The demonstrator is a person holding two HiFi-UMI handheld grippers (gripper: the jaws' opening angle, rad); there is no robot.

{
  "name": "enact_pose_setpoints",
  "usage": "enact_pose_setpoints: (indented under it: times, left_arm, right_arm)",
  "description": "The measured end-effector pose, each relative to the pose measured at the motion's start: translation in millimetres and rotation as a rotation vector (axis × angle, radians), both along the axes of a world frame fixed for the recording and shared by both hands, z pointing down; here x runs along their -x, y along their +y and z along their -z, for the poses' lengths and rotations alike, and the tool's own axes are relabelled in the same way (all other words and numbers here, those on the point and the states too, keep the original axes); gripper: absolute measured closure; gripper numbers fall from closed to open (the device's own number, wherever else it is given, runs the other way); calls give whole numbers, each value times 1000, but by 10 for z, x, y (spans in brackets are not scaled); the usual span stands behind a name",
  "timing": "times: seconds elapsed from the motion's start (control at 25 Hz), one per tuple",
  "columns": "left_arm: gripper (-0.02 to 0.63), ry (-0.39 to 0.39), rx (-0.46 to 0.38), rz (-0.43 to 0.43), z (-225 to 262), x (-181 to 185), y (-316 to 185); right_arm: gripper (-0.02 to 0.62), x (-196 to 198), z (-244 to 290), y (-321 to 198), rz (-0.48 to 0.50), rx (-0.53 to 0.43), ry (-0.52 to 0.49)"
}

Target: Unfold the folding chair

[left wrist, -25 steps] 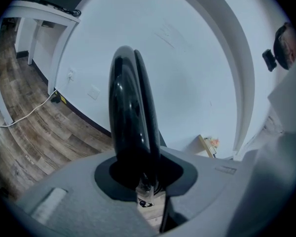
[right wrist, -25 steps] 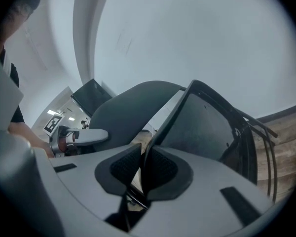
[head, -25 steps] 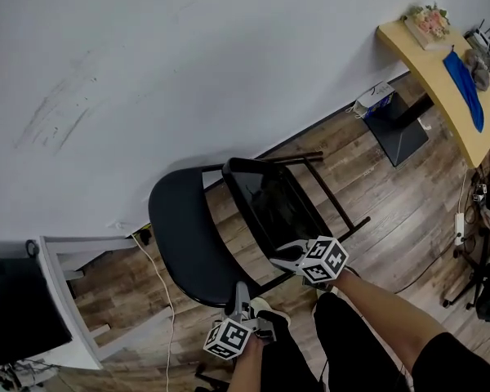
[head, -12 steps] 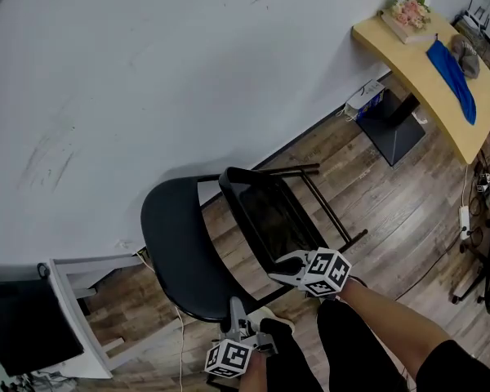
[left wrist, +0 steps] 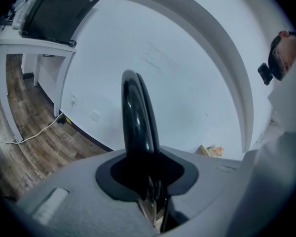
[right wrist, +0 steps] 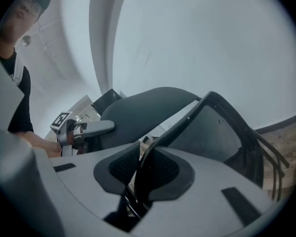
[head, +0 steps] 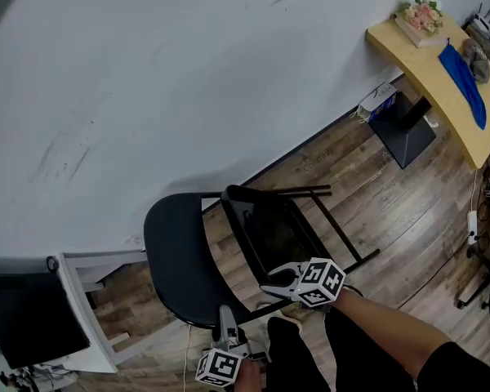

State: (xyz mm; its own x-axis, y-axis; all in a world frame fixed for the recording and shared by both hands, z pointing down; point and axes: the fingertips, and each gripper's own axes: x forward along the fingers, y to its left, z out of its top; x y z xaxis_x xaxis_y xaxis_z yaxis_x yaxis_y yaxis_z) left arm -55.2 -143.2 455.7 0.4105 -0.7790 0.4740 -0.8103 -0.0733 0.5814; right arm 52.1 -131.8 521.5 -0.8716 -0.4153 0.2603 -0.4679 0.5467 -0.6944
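At the person's knees, the left gripper (head: 227,323) is clamped on the backrest (head: 173,243) of the chair (head: 320,193). The right gripper (head: 271,281) clamps its seat (head: 273,229) rim. Farther off, flowers (head: 425,13) sit on a table (head: 461,133).

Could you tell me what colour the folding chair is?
The folding chair is black; head view.

The left tool (head: 226,325) sits partly cut off at the head view's bottom edge; the folding chair (head: 180,251) hides some legs beneath its seat.
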Motion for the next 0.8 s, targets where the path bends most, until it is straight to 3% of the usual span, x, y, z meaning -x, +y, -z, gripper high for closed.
enact_pose_setpoints:
  times: [0.28, 0.52, 0.72, 0.8]
  left_arm:
    - [505, -18, -75, 26, 461, 222, -296]
    - [502, -105, -164, 9, 1026, 446, -558]
    - [489, -181, -240, -3, 1436, 504, -513]
    - [485, -137, -301, 21, 1452, 560, -379]
  right_arm:
    - [518, 321, 327, -219, 14, 16, -87]
    - [517, 704, 714, -408, 11, 12, -204]
    - [512, 988, 964, -398, 63, -14, -260]
    - [509, 1073, 996, -338, 96, -30, -269]
